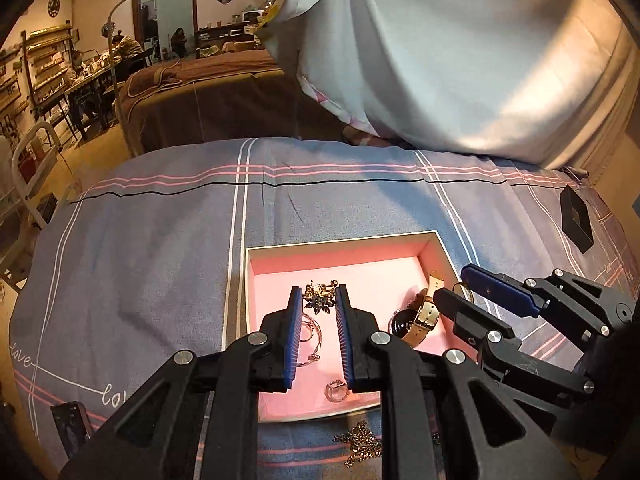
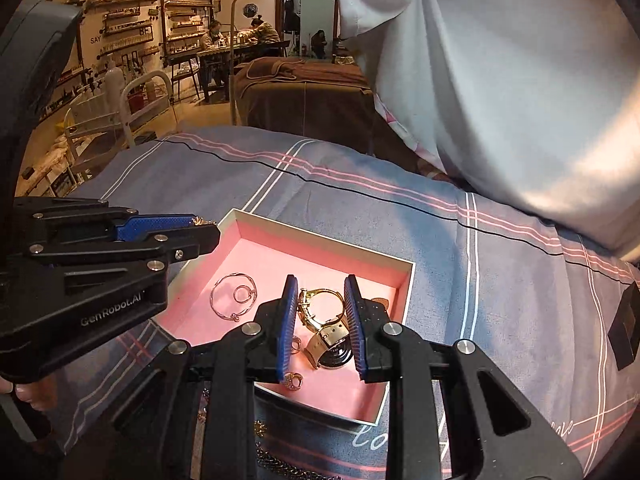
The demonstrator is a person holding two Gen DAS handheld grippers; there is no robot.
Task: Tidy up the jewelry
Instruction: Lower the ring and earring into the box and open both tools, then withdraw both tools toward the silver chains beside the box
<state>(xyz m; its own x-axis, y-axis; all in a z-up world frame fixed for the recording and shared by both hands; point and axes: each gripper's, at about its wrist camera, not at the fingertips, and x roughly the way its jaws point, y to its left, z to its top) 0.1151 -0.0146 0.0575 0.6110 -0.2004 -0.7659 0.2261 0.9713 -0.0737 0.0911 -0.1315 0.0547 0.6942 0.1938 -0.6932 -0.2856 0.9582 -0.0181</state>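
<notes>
Gold-strapped, dark-faced watch (image 2: 326,336)

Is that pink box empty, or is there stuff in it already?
Not empty. The box holds a watch, a bangle, a flower brooch and small rings. A chain lies outside on the bedspread.

Beauty salon or jewelry shop, treatment beds (image 1: 208,92), wall shelves (image 2: 176,20) of goods, people at worktable (image 2: 224,50)
</notes>
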